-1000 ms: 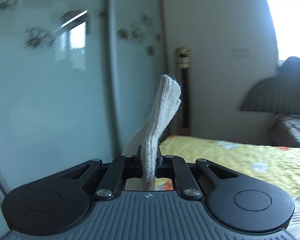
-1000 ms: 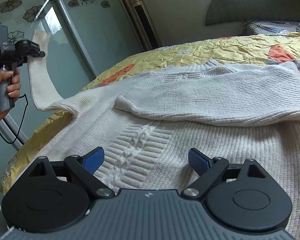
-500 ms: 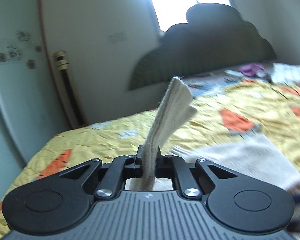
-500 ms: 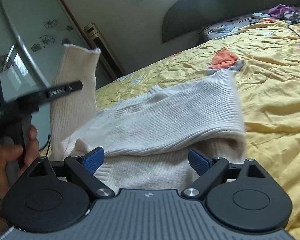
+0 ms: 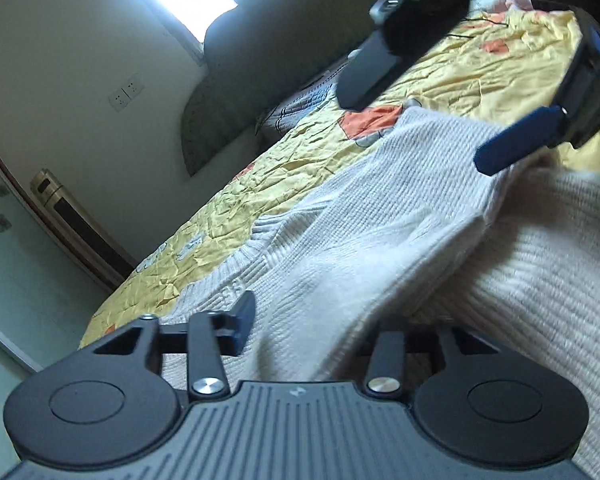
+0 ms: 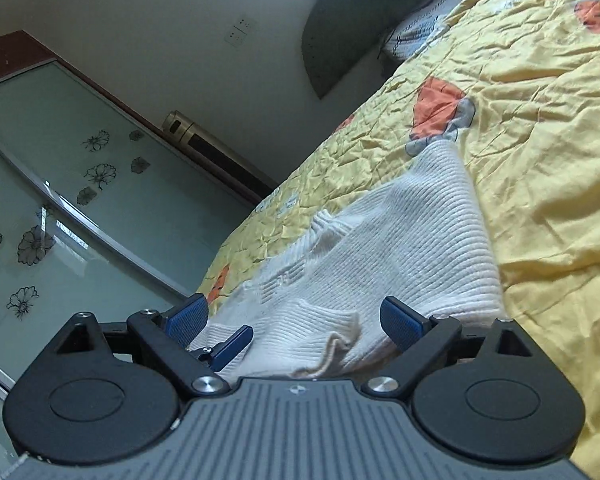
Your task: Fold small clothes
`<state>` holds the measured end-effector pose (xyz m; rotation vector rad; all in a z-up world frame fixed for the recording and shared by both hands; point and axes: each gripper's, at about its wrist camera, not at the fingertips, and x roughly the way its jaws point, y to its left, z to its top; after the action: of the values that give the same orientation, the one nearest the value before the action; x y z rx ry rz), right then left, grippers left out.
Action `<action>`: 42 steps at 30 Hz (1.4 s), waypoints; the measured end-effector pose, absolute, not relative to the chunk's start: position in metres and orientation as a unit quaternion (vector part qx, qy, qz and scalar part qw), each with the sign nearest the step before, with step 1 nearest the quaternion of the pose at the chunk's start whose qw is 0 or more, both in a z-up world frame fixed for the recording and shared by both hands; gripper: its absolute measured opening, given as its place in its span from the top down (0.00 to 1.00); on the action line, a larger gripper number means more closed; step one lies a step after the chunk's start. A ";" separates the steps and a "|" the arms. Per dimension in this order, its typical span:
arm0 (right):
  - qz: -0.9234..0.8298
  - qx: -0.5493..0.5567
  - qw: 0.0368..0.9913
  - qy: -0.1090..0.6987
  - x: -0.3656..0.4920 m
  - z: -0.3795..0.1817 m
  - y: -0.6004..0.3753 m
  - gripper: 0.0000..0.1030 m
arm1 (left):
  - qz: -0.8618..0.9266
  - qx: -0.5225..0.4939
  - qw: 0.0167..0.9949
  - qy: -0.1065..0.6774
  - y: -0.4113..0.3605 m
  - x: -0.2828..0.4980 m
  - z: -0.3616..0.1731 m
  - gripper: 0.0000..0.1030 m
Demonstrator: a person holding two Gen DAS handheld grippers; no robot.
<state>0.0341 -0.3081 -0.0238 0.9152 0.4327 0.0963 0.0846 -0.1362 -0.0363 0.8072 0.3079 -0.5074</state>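
A cream knitted sweater [image 5: 360, 240] lies on the yellow bedspread [image 5: 228, 220]. Its sleeve [image 5: 540, 264] is folded across the body. My left gripper [image 5: 320, 320] is low over the sweater and its jaws are opening. The sleeve's cloth lies loose between them and hides the right finger. In the right wrist view, my right gripper [image 6: 296, 320] stands open just above the sweater [image 6: 400, 248], nothing pinched, and a blue fingertip of the left gripper [image 6: 232, 346] shows beside it. The right gripper [image 5: 424, 124] also hangs over the sweater in the left wrist view.
The yellow bedspread [image 6: 540, 160] with orange patches spreads to the right. A dark headboard [image 6: 340, 32] and a pillow [image 6: 416, 32] lie beyond. Glass sliding doors with flower prints [image 6: 60, 208] and a tall standing unit [image 6: 204, 140] line the left side.
The left gripper swung down from beside the glass doors onto the bed, laid the sleeve across the sweater and let go of it. The right gripper rolled and shifted over the sweater, still open.
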 end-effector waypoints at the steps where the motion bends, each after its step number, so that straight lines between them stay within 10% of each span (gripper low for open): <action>1: 0.047 0.437 0.873 0.212 0.039 -0.025 -0.306 0.09 | -0.235 0.397 0.877 0.132 -0.135 0.080 -0.041 0.32; 7: 0.043 0.406 0.879 0.248 0.063 -0.025 -0.298 0.10 | -0.238 0.429 0.867 0.086 -0.115 0.058 -0.040 0.12; 14: 0.059 0.313 0.901 0.293 0.081 -0.025 -0.277 0.22 | -0.193 0.403 0.889 0.100 -0.071 0.063 -0.029 0.10; 18: 0.037 0.208 0.922 0.324 0.087 -0.022 -0.255 0.89 | -0.182 0.369 0.902 0.128 -0.054 0.070 -0.020 0.10; 30: -0.007 -0.016 0.966 0.258 0.117 0.031 -0.230 0.91 | -0.084 0.306 0.936 0.152 -0.009 0.098 0.007 0.10; 42: -0.009 0.005 0.946 0.323 0.114 0.001 -0.220 0.51 | -0.021 0.273 0.923 0.272 0.056 0.156 -0.018 0.10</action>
<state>0.1139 -0.2203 0.0008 0.0106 0.6571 -0.0185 0.1557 0.0562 -0.0181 0.5597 0.5581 -0.0433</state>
